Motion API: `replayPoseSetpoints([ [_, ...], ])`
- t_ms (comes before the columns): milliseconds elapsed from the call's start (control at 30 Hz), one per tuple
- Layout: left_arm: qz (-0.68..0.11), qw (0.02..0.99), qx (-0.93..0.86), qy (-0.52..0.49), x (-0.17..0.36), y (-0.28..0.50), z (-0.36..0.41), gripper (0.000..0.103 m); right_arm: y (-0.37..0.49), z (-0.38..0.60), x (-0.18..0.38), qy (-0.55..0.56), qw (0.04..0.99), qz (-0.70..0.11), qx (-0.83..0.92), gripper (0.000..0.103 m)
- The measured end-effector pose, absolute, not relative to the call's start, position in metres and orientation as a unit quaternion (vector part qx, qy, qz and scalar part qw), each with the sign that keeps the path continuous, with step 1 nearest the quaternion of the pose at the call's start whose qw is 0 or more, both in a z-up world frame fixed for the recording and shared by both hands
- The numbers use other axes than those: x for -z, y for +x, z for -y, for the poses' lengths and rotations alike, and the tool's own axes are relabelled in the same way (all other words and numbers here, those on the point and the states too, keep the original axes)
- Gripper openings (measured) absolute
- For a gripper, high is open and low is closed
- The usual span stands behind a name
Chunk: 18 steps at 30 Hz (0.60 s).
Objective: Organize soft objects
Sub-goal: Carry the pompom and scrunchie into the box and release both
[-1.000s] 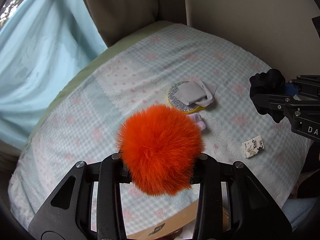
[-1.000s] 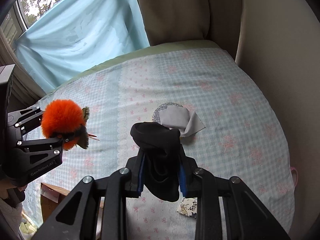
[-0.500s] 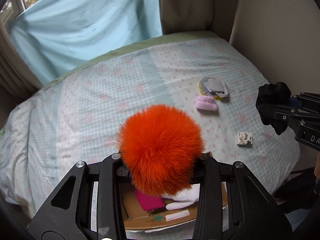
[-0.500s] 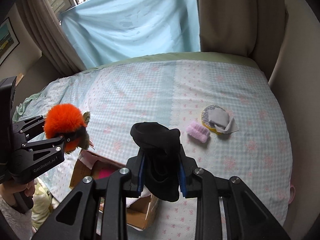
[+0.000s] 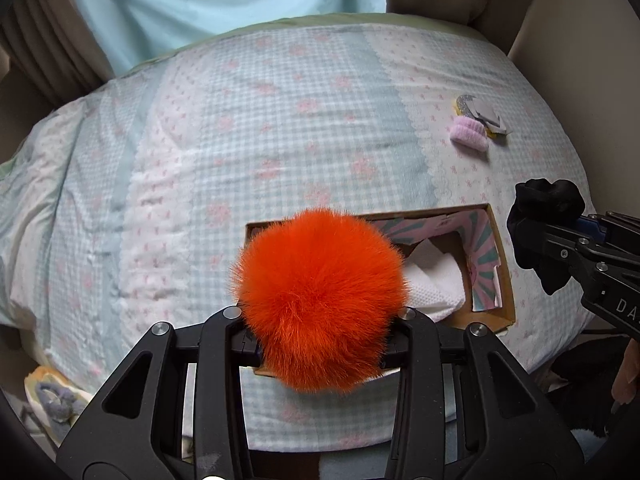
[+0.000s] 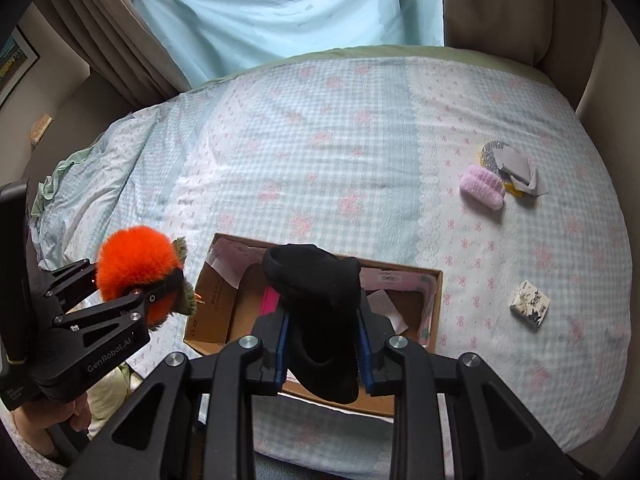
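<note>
The task looks to be in its middle part. The left gripper point(image 5: 320, 320) pinches an orange pompom point(image 5: 320, 296) and the right gripper point(image 6: 322, 344) pinches a black sock point(image 6: 316, 308). Both are held above the cardboard box point(image 6: 434, 308) that stands on the near edge of the bed point(image 6: 320, 160); neither thing is in the box yet. From the right wrist view, the pompom hangs just left of the box and the sock over its middle. Inside the box I can see some white cloth point(image 5: 432, 284), a bright pink thing point(image 6: 270, 302) and patterned paper along the walls, so some soft things seem already put away. On the far right of the bed a pink fuzzy roll point(image 6: 482, 186) lies just beside a grey cloth point(image 6: 516, 164) on a glittery disc point(image 6: 490, 152), and a small printed square point(image 6: 530, 304) lies nearer, right of the box. I judge that these remain to be collected.
</note>
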<state>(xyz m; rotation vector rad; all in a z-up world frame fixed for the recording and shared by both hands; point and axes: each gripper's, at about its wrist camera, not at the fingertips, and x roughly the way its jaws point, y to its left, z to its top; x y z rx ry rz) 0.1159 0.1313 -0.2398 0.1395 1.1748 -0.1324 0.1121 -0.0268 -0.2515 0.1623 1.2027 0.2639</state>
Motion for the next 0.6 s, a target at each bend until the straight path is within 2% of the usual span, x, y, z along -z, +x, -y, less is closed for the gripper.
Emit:
replayPoseSetpoints([
  [400,-0.628,0.773,0.077,0.047,0.356,0.125,-0.15,0.033,0.124,0.002,0.354,0.092,0.778,-0.616,-0.081,0.025],
  [600,-0.646,0.756,0.087,0.054,0.39,0.134,-0.144,0.033,0.135,0.006,0.374,0.109,0.773,-0.62,-0.077,0.025],
])
